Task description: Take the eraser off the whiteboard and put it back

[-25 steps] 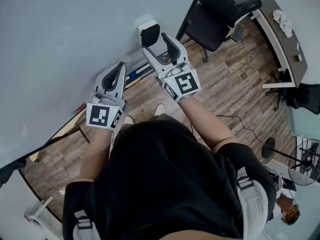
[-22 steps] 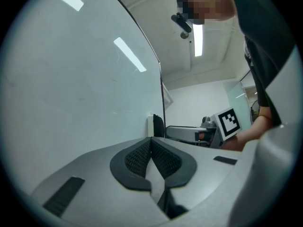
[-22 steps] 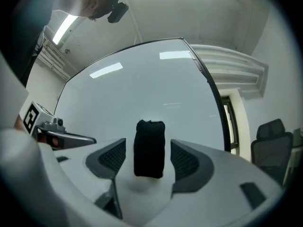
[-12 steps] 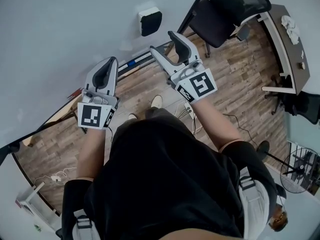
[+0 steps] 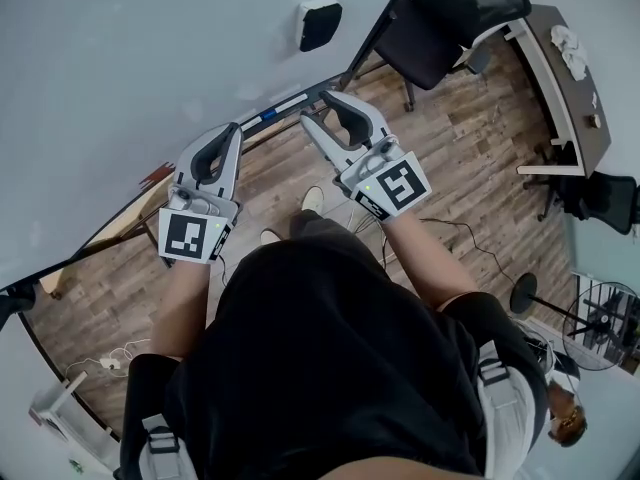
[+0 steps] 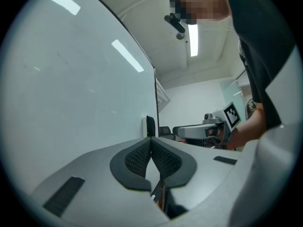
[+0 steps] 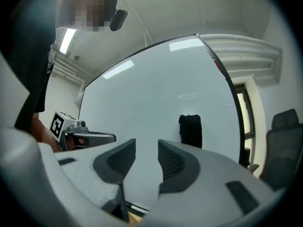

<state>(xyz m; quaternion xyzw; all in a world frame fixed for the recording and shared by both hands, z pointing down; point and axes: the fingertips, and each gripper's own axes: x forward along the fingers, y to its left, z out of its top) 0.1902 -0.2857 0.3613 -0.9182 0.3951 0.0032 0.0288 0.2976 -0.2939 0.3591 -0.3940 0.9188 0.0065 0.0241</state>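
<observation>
The black eraser (image 5: 320,23) sticks to the whiteboard (image 5: 120,58), up and to the right of both grippers; it also shows in the right gripper view as the eraser (image 7: 190,130) and in the left gripper view as the eraser (image 6: 149,126). My right gripper (image 5: 322,108) is open with nothing between its pads, well short of the eraser; its jaws have just been closing to a narrower gap, seen at the right gripper (image 7: 147,148). My left gripper (image 5: 232,131) points at the board, its pads meeting at the tip of the left gripper (image 6: 151,143), empty.
A marker tray (image 5: 280,108) runs along the board's lower edge. A black office chair (image 5: 440,28) stands at the right of the board, a desk (image 5: 565,78) beyond it, a fan (image 5: 600,323) on the wooden floor at the far right.
The right gripper has drawn back from the eraser, which stays on the board, and its jaws have narrowed. The left gripper has shifted a little along the board.
</observation>
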